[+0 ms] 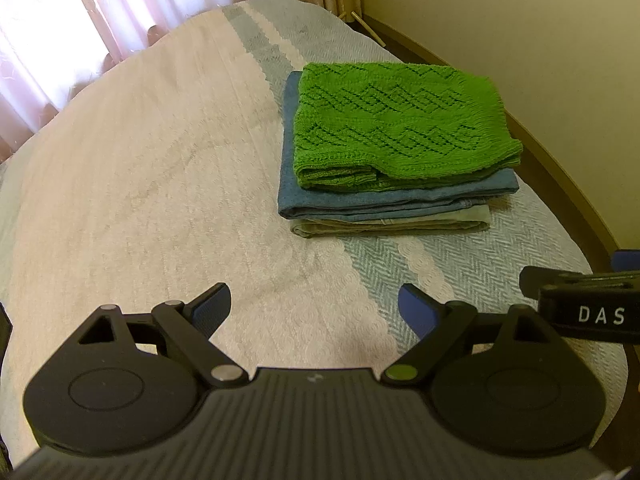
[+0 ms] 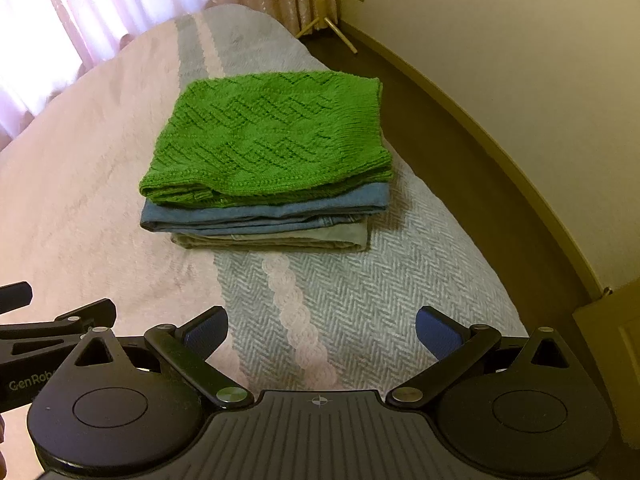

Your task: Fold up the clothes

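A stack of three folded garments lies on the bed. A green knit sweater (image 1: 396,120) is on top, a blue denim piece (image 1: 376,200) under it, and a beige piece (image 1: 392,225) at the bottom. The same stack shows in the right wrist view: sweater (image 2: 272,136), denim (image 2: 264,214), beige piece (image 2: 280,240). My left gripper (image 1: 316,312) is open and empty, above the bedspread in front of the stack. My right gripper (image 2: 322,332) is open and empty, also short of the stack. Part of the right gripper (image 1: 584,304) shows at the left view's right edge.
The bed has a pink and grey-green bedspread (image 1: 140,180). Pink curtains (image 1: 80,20) hang behind it. A dark floor strip (image 2: 460,152) and cream wall (image 2: 520,40) run along the bed's right side. A wooden stand's legs (image 2: 332,28) are in the far corner.
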